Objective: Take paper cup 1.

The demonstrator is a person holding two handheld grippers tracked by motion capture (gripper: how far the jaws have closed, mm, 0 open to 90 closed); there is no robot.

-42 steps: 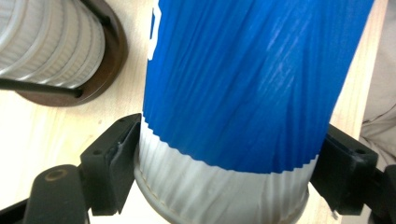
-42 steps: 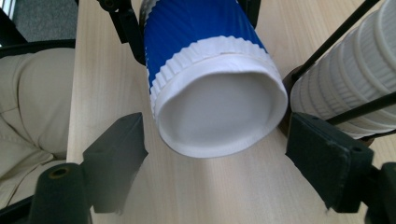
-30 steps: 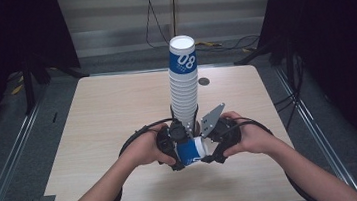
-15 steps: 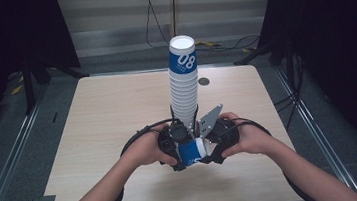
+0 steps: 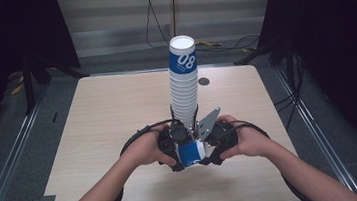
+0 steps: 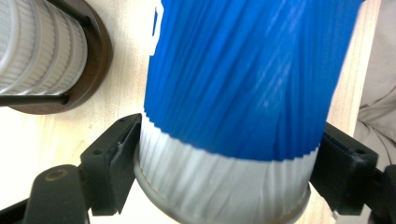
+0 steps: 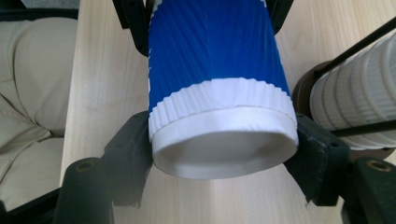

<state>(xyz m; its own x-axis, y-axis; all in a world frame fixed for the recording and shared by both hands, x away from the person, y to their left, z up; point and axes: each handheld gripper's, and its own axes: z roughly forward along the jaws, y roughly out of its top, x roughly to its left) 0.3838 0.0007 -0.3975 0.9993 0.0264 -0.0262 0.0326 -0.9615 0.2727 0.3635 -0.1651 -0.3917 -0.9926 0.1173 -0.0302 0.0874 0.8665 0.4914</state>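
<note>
High view: I hold 1 blue cup (image 5: 190, 152) level above the table (image 5: 98, 119) near the stack (image 5: 184, 85). Left gripper (image 5: 177, 148) pinches its base; right gripper (image 5: 206, 145) has just closed onto its rim. Next, I judge: pull apart.

Cup (image 7: 210, 60): ribbed paper, matt blue w/ white ends, smooth rim. Table (image 5: 112, 107): pale wood-grain, matt. Gripper pads (image 6: 112, 163): black, dull plastic/rubber.

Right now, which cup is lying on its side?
The blue cup held between both grippers' fingers, at the foot of the upright cup stack, the only one off that stack.
</note>
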